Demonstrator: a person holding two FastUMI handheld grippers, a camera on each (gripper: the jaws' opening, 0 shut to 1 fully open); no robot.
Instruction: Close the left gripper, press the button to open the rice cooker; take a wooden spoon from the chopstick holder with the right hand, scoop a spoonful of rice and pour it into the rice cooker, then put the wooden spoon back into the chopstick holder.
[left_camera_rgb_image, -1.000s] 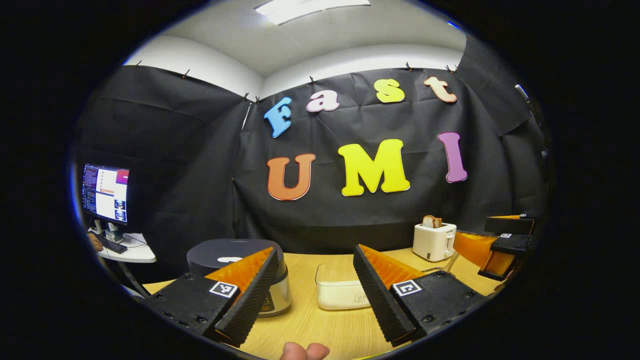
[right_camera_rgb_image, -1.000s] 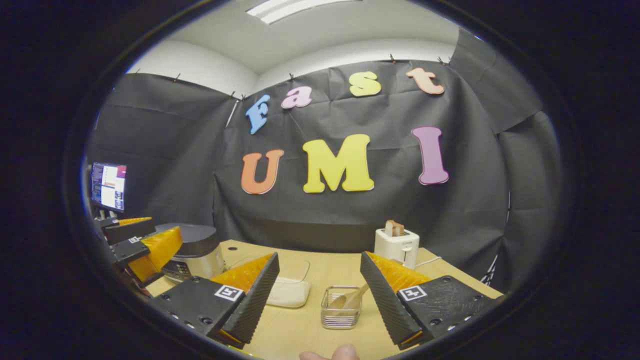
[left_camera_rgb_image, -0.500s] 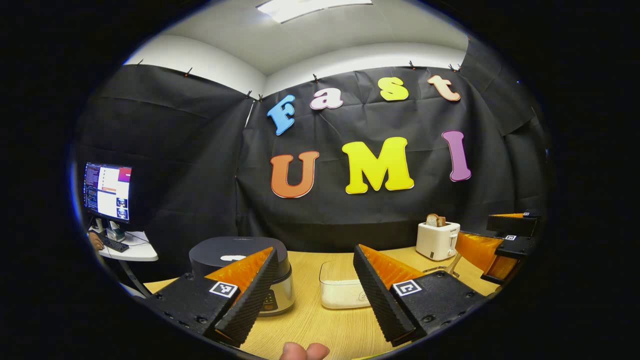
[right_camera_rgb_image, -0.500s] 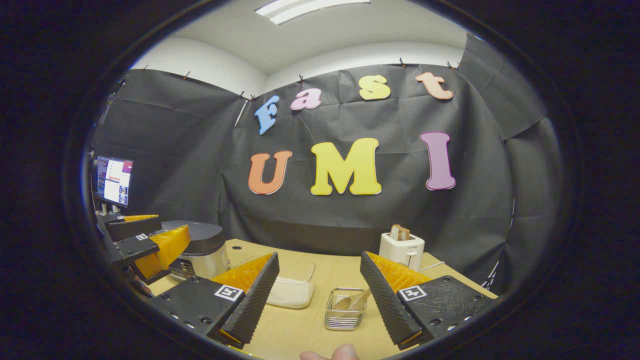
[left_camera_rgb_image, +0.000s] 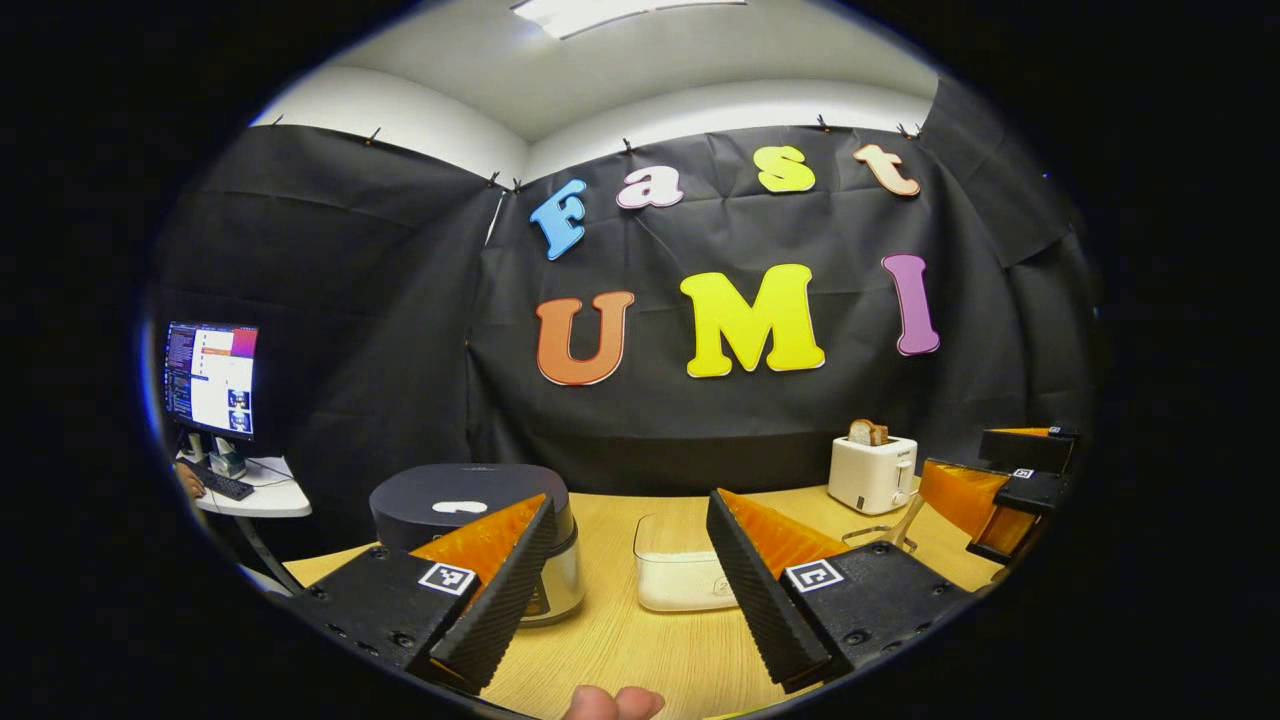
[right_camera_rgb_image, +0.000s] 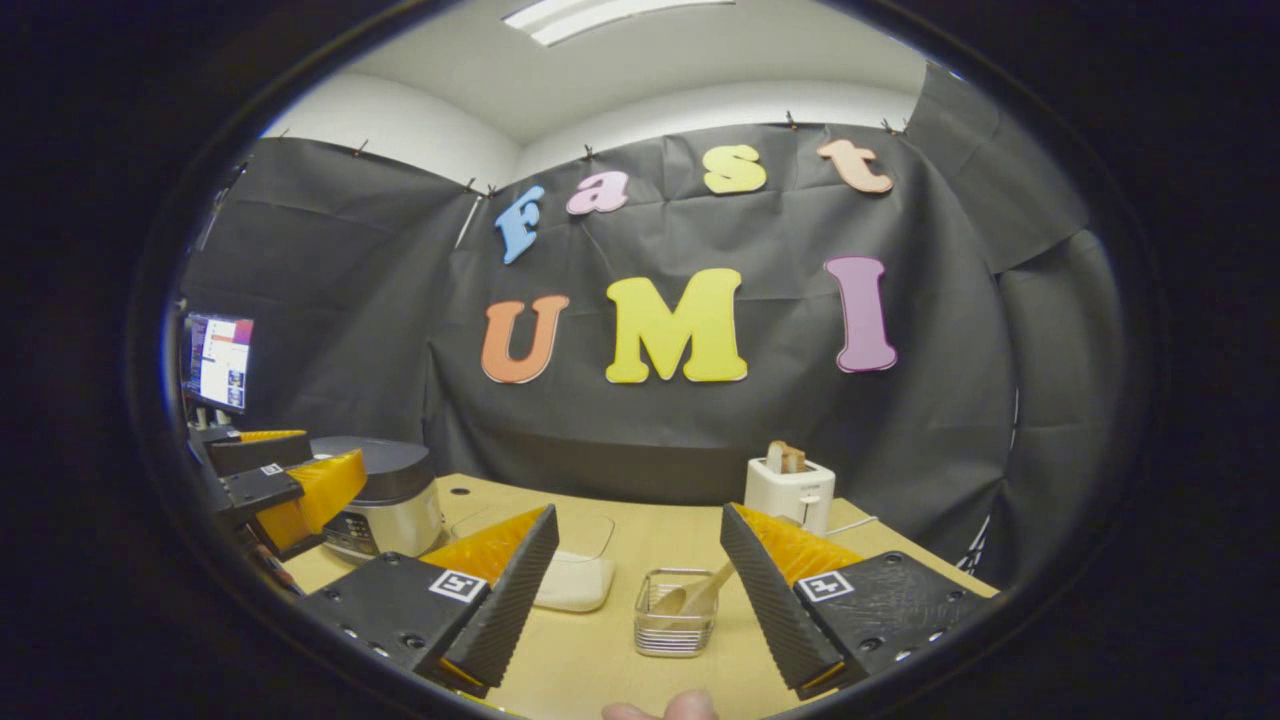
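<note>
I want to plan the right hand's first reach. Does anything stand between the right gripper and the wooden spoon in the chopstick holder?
Nothing visible does. In the right gripper view the right gripper is open, and the chopstick holder with the wooden spoon sits straight ahead between its fingers, with bare table before it. The rice container lies to the left, aside.

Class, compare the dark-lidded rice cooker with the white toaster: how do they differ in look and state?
The round rice cooker has a dark lid, closed, over a silvery body; the boxy toaster is white, with bread standing in its slot. The rice cooker looks broader than the toaster. Both stand upright on the wooden table.
</note>
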